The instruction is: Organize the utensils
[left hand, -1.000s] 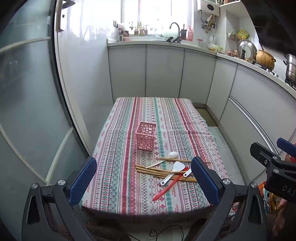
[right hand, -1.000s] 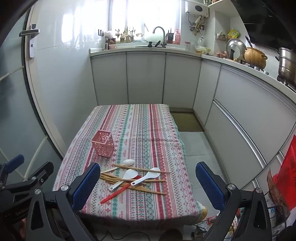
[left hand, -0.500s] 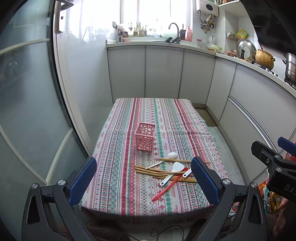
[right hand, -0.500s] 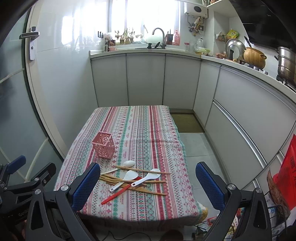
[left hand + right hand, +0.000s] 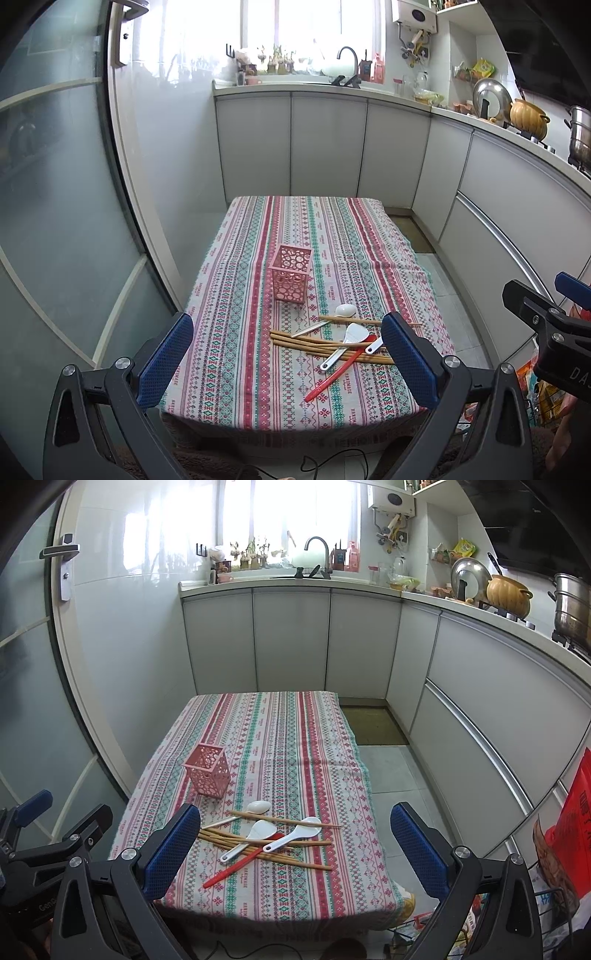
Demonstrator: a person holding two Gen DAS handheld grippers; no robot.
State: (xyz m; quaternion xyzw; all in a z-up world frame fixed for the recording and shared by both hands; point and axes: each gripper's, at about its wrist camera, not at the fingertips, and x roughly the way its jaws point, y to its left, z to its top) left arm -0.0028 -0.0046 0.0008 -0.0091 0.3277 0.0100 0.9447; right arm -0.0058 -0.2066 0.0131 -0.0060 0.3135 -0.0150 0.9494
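A pink perforated utensil holder [image 5: 291, 273] [image 5: 207, 775] stands upright and empty near the middle of a striped tablecloth [image 5: 258, 258] [image 5: 295, 738]. In front of it lies a loose pile: wooden chopsticks [image 5: 314, 341] [image 5: 288, 843], white spoons [image 5: 345, 310] [image 5: 258, 806], and a red utensil [image 5: 334, 376] [image 5: 236, 867]. My left gripper [image 5: 286, 365] hangs open short of the table's near edge, holding nothing. My right gripper [image 5: 295, 849] is open too, equally far back. Each gripper shows at the edge of the other's view.
White kitchen cabinets [image 5: 291, 642] and a counter with a sink tap [image 5: 317, 554] run behind and to the right of the table. Pots [image 5: 508, 594] sit on the stove at right. A glass door [image 5: 55, 221] stands left. A tiled floor strip [image 5: 399, 775] runs along the table's right.
Both cameras have drifted slightly; the table and utensils sit a touch lower in the left view. Nothing on the table has moved and both grippers stay open.
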